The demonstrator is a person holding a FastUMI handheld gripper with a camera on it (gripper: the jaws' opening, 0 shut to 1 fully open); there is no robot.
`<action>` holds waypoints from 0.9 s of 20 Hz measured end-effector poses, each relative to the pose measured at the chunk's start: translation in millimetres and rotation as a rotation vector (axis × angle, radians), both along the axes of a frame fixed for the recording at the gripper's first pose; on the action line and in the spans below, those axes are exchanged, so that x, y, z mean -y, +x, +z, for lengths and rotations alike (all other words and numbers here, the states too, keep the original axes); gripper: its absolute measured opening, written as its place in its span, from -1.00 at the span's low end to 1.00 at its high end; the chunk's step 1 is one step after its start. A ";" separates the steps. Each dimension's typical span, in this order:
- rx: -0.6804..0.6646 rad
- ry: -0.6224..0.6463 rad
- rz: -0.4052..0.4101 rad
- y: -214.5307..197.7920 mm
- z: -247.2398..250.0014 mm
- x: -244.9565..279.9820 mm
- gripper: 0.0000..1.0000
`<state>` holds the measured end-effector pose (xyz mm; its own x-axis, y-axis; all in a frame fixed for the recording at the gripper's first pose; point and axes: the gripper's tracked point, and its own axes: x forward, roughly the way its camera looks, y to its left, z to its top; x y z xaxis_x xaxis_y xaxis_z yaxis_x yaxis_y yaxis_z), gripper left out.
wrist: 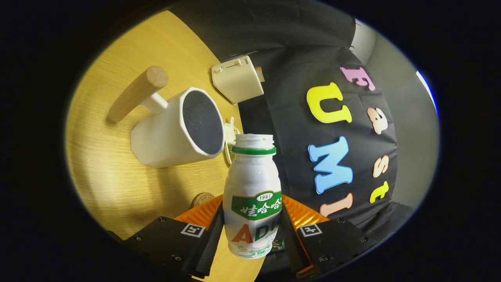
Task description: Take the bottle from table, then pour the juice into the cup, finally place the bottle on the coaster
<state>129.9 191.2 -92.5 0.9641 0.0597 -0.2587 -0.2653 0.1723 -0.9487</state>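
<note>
So the gripper (252, 231) was clamped around the bottle (253, 196), with both fingers pressed against the lower half of its body, one on each side, and the jaws closed just as far as the bottle's width allowed. The bottle was white plastic with a green band at the neck and a green label, its mouth uncapped, and it was held clear of the table (117, 172). The whole scene was seen tilted, so the tabletop ran off at an angle behind it.

Just beyond the bottle's mouth, a white cup (176, 131) with a dark inside and a wooden handle (135, 94) was seen standing on the wooden table. A small piece of something pale with a green print (230, 143) was tucked between the cup and the bottle neck; what it was couldn't be made out. A small round brown disc (201, 199) was lying on the table near the fingers. Further back, a cream-coloured box-shaped appliance (236, 79) was sitting by the booth wall.
</note>
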 end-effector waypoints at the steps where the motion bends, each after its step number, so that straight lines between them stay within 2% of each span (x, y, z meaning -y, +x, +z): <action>1: 0.001 -0.010 0.003 0.2 0.8 -0.8 0.45; 5: 0.030 -0.082 0.012 1.1 8.2 -1.7 0.45; 18: 0.042 -0.188 0.028 3.9 16.2 -1.3 0.45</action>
